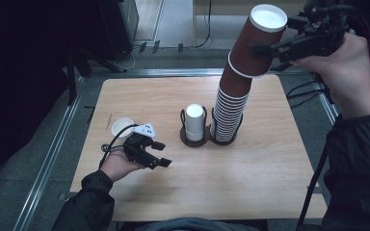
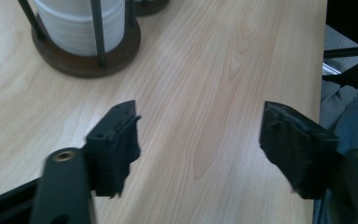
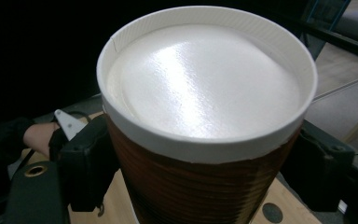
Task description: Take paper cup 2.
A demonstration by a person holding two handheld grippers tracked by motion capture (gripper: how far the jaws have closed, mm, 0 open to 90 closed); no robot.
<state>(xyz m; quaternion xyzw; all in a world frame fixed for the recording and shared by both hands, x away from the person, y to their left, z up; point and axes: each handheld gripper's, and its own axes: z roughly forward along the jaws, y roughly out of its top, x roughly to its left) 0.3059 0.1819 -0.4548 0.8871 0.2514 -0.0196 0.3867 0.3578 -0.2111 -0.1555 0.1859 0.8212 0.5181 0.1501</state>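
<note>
Cup (image 1: 262, 36) atop stack (image 1: 231, 108) near table's (image 1: 270, 168) far edge, clamped in right gripper (image 1: 270, 48): lift straight off, steady; left gripper (image 1: 161, 154) wide open, empty.

You find no readable text, label, brand, number or sign anywhere here, neither on the brown cups (image 1: 255, 45), the wooden holder (image 1: 195, 137) nor the table (image 1: 250, 173).

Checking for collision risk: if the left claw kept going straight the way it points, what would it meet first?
Probably bare wooden table; the left claw, open, aims just right of the holder with white cups. Depth is unclear.
</note>
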